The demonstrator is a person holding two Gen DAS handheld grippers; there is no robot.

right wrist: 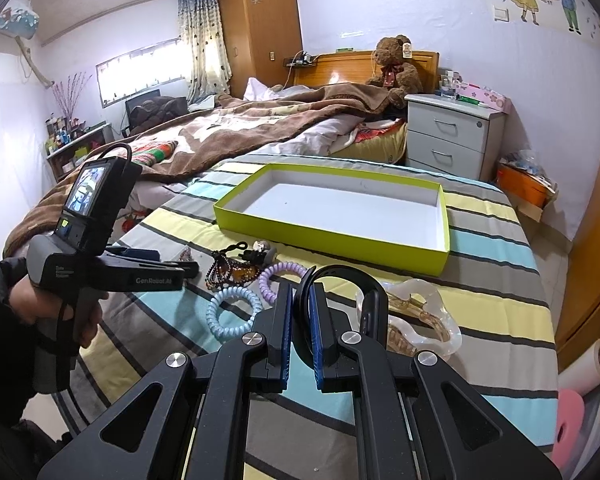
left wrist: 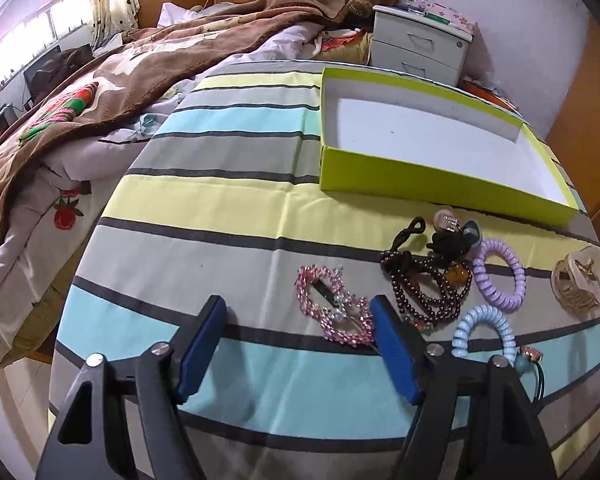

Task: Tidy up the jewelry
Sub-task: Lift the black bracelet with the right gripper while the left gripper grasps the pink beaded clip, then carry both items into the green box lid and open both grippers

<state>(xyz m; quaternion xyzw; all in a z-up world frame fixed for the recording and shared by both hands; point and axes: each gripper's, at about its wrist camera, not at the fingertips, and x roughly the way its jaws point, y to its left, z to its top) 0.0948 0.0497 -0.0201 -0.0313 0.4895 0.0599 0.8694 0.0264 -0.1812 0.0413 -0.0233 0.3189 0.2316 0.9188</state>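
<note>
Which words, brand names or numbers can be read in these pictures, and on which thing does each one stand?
"GenRobot.AI": on the side of the left gripper, seen from the right wrist.
Small white print on the same handle: too small to read.
Tag on the teddy bear: too blurred to read.
Boxes on the nightstand: print unreadable.
Green box: no text visible.

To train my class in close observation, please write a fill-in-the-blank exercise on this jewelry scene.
1. The box has green walls and a ___ inside.
2. The left gripper has its jaws ___.
3. The right gripper is shut on a ___ band.
4. Next to the purple coil lies a light ___ coil.

Missing words: white; open; black; blue
</note>
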